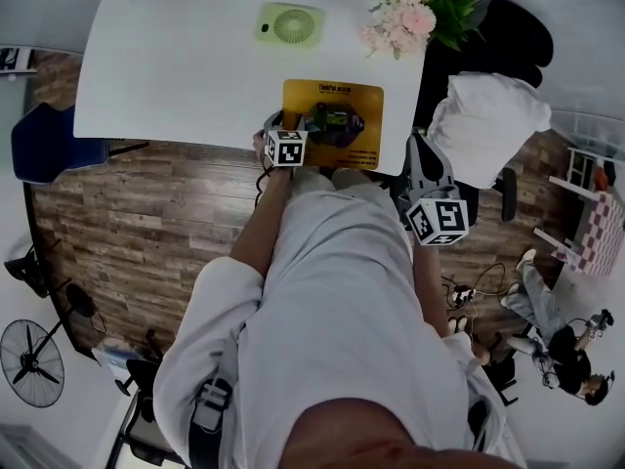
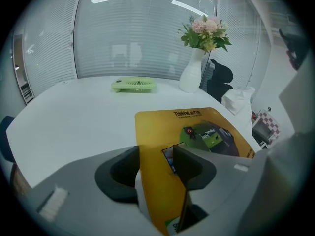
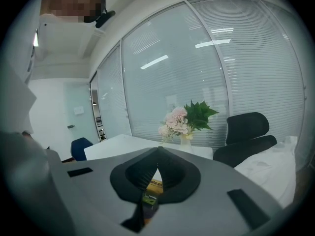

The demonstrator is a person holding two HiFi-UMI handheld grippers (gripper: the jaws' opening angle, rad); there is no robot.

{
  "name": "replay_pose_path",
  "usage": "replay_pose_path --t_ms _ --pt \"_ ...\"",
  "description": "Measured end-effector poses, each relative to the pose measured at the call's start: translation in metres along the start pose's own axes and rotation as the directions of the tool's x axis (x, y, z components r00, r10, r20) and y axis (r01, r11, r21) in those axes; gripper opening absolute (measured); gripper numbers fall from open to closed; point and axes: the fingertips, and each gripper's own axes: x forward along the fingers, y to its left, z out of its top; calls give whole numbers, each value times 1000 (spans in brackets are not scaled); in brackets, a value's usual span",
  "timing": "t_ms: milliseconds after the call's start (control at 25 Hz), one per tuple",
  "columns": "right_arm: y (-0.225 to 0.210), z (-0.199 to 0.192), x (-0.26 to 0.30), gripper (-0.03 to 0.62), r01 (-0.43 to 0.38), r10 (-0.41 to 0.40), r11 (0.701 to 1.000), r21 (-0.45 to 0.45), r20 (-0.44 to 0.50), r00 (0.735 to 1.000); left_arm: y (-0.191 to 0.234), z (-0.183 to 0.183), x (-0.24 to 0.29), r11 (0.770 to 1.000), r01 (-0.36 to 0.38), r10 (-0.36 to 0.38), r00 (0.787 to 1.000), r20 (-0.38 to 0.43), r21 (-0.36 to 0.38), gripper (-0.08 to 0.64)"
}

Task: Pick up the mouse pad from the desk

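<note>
Standing at the near edge of the white round-cornered desk [image 1: 186,57], a person in pale clothing holds a two-jaw gripper in each hand.

Item 1, task object: the yellow rectangular mouse pad [image 1: 337,106], printed with a dark and green picture and a line of black lettering, lies flat on the desk. It sits hard against the desk's near edge, right of the desk's middle. It is not lifted.

Item 2, left gripper [image 2: 155,156]: it is at the desk's near edge, tilted down over the pad's near-left corner. Its jaws stand well apart. The left jaw is over bare desk just beside the pad's left edge, and the right jaw is over the pad itself, so that edge runs between them. Neither jaw presses on the pad, and nothing is gripped.

Item 3, right gripper [image 3: 158,154]: it is held off the desk, beyond the desk's near-right corner, pointing roughly level. Its jaw tips meet with nothing between them. A sliver of the pad shows through the gap beneath the tips.

Item 4, other objects on the desk: a flat pale-green round-grilled fan [image 1: 290,24] lies towards the desk's far edge. A white vase [image 2: 191,73] of pink flowers with green leaves [image 1: 410,8] stands at the desk's far-right corner.

Item 5, surroundings: a black office chair [image 3: 248,129] stands off the desk's right side, with a white cloth [image 1: 488,120] draped beside it. A blue chair [image 1: 44,145] stands off the desk's left end. The floor around the desk is wood plank [image 1: 146,223].
</note>
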Motion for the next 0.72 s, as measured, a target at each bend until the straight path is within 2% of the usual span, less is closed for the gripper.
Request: replay_pose_path --t_ms 200,320,520,720 --pt "3 3 2 -2 -23 23 1000 -13 0 1000 2 -2 -1 999 11 -10 1000 21 -40 128" --pt "4 8 2 -2 -30 30 999 -21 4 1000 -5 -3 -3 998 42 -41 999 12 -47 47" --pt "-1 10 0 -2 -24 24 999 -21 7 1000 -7 0 -7 996 84 -83 996 17 -44 37" --pt "-6 4 -5 -2 -15 15 1000 -14 -1 1000 -15 10 -19 994 104 -106 992 72 40 34"
